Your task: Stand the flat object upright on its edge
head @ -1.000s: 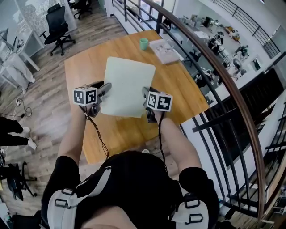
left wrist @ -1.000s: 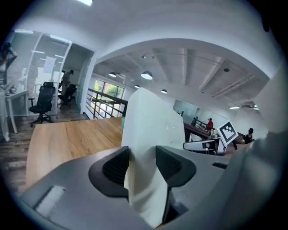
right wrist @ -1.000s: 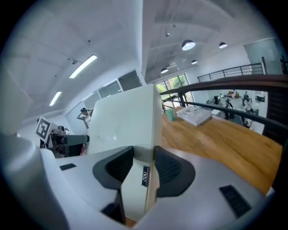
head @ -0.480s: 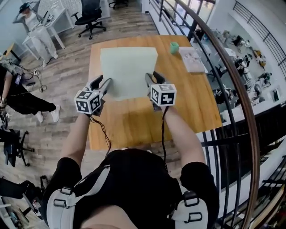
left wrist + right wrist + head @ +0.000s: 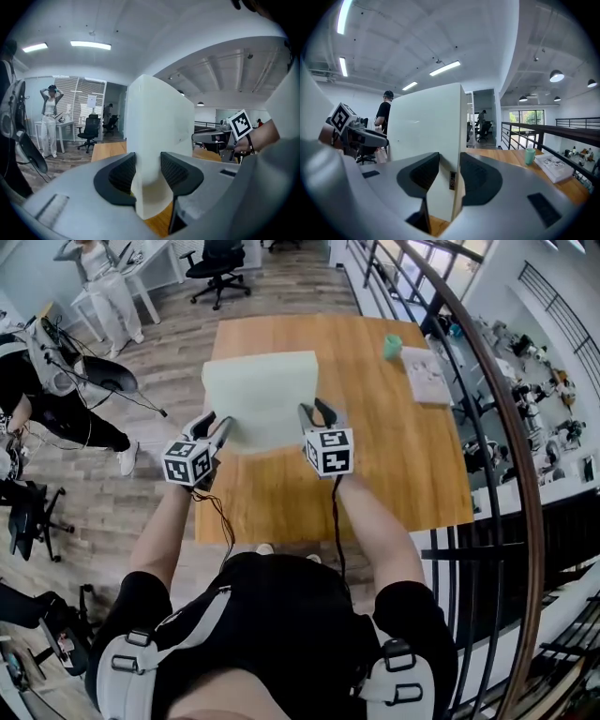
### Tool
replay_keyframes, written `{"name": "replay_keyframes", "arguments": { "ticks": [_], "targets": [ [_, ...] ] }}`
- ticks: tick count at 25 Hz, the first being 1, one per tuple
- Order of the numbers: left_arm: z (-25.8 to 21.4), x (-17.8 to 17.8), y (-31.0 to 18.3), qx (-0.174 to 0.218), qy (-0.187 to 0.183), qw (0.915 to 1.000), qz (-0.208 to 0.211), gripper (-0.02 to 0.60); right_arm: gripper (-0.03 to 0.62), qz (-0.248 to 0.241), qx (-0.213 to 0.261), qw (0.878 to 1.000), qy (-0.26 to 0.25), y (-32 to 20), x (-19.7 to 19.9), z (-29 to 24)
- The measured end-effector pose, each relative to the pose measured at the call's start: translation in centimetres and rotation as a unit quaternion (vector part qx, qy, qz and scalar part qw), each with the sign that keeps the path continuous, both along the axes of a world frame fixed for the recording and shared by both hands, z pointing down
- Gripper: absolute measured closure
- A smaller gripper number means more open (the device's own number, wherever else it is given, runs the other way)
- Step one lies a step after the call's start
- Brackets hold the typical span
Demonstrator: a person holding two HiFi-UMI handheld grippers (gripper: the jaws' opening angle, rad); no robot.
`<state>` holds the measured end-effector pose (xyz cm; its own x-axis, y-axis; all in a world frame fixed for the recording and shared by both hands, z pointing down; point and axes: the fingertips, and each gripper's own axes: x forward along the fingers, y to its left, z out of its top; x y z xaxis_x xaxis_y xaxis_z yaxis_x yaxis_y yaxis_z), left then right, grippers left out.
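Counts: one flat board (image 5: 260,399), one green cup (image 5: 392,346), one table (image 5: 394,456).

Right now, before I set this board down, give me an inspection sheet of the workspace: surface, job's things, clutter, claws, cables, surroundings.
Surface: wooden table, plain top.
Job's things: pale flat board, held over the table and tilted up; whether its lower edge touches the wood cannot be told.
Clutter: green cup and white papers at the far right corner.
Grippers: left claw shut on the board's left edge, its jaws having just closed further; right claw shut on the right edge.
Cables: a black cable trails from each claw back toward the person.
Surroundings: railing on the right; office chair and a standing person beyond the table.
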<state>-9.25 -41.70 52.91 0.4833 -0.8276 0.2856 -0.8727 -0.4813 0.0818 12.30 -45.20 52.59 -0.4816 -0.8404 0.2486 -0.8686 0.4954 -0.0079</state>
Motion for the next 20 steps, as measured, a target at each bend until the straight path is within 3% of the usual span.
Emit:
{"name": "replay_keyframes", "arguments": {
  "ticks": [9, 14, 20],
  "targets": [
    [5.5, -1.3, 0.9, -0.017, -0.037, 0.9992, -0.002, 0.419, 0.45, 0.012, 0.001, 0.999, 0.047, 1.7, -1.2, 4.6],
    [7.6, -0.9, 1.3, -0.02, -0.08, 0.9965, 0.01, 0.425, 0.457, 0.019, -0.006, 0.998, 0.06, 2.7, -0.8, 6.7],
    [7.9, -0.8, 0.6, -0.022, -0.078, 0.9966, 0.018, 0.425, 0.456, 0.034, -0.001, 0.998, 0.054, 2.4, -0.8, 7.0]
  ]
}}
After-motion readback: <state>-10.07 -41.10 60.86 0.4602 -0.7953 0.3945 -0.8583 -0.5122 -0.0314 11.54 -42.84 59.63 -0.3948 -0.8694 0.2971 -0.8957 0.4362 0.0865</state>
